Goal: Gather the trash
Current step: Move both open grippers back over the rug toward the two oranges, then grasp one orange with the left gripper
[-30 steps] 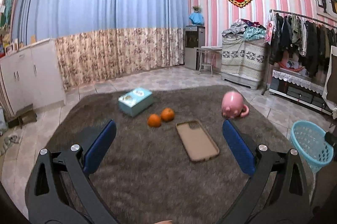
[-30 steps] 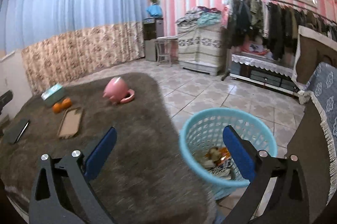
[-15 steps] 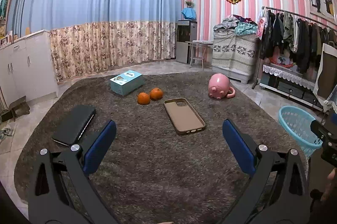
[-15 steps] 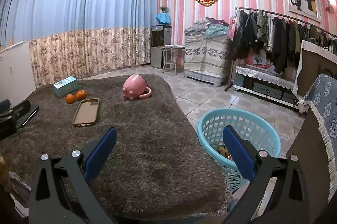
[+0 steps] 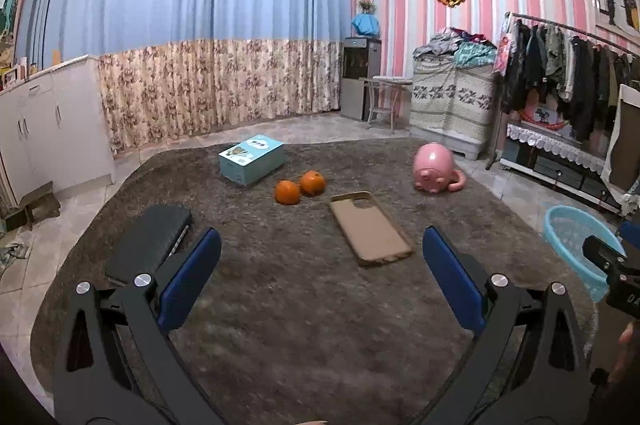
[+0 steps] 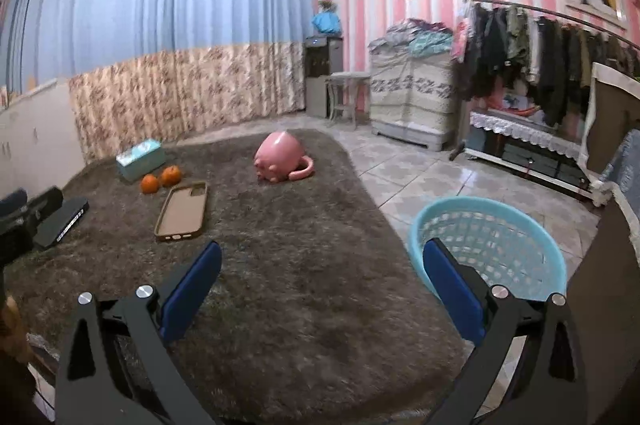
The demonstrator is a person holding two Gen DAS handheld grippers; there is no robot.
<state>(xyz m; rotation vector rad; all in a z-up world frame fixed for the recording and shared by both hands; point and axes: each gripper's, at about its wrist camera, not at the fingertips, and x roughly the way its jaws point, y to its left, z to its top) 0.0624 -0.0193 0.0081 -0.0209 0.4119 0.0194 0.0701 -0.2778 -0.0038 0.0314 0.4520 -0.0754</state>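
A light blue plastic basket [image 6: 492, 245] stands on the tiled floor by the right edge of the table; it also shows in the left wrist view as the basket [image 5: 576, 245]. My right gripper [image 6: 320, 289] hangs open over the grey shaggy table cover [image 6: 304, 297], with nothing between its blue pads. My left gripper [image 5: 320, 277] is open and empty too, above the same cover [image 5: 304, 325]. On the cover lie a brown phone case [image 5: 370, 227], two oranges [image 5: 300, 187], a teal box [image 5: 252, 159], a pink pig-shaped mug [image 5: 434, 171] on its side, and a black flat case [image 5: 150, 245].
White cupboards [image 5: 48, 129] stand at the left, curtains [image 5: 208, 37] along the back. A clothes rack [image 5: 576, 73] and a covered cabinet [image 5: 452, 105] fill the right side. The right gripper's body [image 5: 616, 277] shows at the right edge of the left wrist view.
Both grippers have pulled back and up from the table. The right one swung left off the basket, whose inside is now out of sight. The black case came into the left view.
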